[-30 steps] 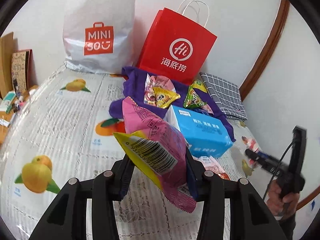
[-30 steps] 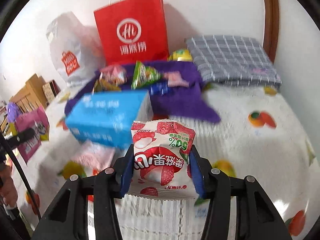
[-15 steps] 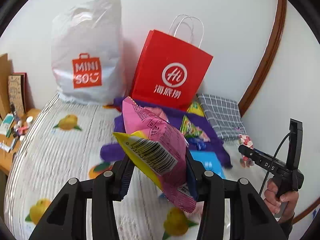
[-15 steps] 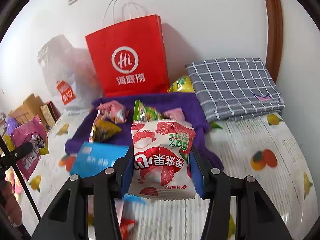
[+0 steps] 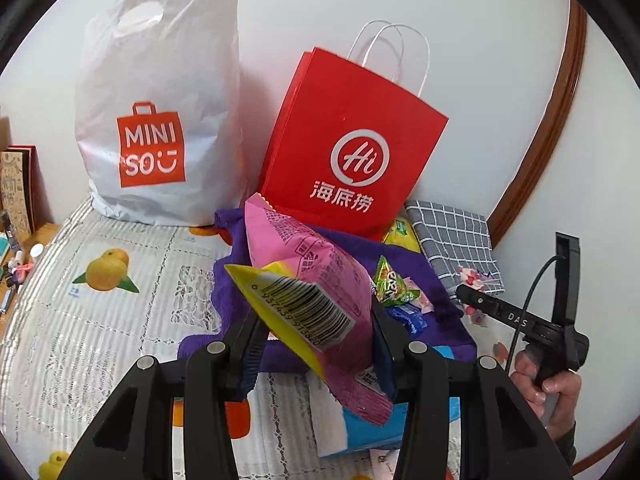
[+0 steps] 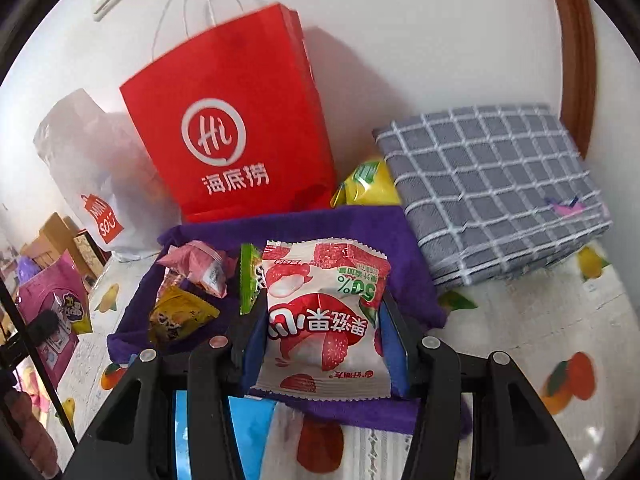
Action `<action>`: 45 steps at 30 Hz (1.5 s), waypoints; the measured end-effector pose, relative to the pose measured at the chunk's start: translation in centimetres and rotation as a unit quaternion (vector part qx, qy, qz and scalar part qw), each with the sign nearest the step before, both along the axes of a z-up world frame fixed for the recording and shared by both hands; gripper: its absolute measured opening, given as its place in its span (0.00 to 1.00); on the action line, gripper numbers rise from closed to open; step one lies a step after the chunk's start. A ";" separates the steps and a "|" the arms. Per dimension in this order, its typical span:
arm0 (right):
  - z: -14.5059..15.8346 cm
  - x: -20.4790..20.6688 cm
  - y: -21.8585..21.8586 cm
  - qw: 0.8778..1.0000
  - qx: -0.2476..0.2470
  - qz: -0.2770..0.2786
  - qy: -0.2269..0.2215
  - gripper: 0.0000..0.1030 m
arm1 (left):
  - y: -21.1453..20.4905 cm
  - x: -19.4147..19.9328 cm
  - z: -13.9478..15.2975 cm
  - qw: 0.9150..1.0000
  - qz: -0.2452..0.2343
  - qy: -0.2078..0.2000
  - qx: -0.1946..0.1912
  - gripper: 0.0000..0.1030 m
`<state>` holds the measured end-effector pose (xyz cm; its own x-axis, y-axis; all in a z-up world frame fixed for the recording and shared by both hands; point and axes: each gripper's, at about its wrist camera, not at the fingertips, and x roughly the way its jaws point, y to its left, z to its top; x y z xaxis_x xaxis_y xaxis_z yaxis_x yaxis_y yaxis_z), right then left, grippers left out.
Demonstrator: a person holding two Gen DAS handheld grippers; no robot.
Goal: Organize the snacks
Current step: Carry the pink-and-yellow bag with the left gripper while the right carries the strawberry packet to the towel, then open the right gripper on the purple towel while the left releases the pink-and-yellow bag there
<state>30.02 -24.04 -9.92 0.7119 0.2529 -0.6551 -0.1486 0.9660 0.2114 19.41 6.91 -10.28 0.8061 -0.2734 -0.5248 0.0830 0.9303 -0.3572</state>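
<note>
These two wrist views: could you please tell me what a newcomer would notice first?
The red Haidilao paper bag stands against the wall beside the white Miniso plastic bag. Up close, the left gripper clamps a pink snack bag, and the right gripper clamps a strawberry candy packet over the purple cloth.

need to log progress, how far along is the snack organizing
Midway, it seems. Done: several small packets already lie on the purple cloth. In hand: the left gripper grips a pink bag, the right gripper a strawberry packet, both above the cloth, not yet released. Left: a yellow packet beside the red bag sits off the cloth.
</note>
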 end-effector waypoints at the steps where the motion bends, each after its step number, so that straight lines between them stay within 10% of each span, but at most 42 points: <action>1: -0.6 0.4 -0.1 1.000 0.006 0.003 0.009 0.49 | 0.0 0.2 -0.3 1.000 0.001 0.005 0.001 0.43; 18: -5.0 2.3 0.7 0.997 -0.039 -0.009 0.058 0.54 | 0.1 0.6 -1.4 1.000 0.010 0.018 -0.006 0.43; 45: -0.8 -2.4 -0.6 0.998 -0.057 -0.011 -0.001 0.65 | -8.3 10.8 -0.3 0.996 -0.010 0.077 0.045 0.43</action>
<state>27.62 -24.59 -10.71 0.7184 0.1622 -0.6765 -0.1282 0.9866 0.1005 30.25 -1.42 -10.58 0.7092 -0.2360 -0.6643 0.0536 0.9576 -0.2829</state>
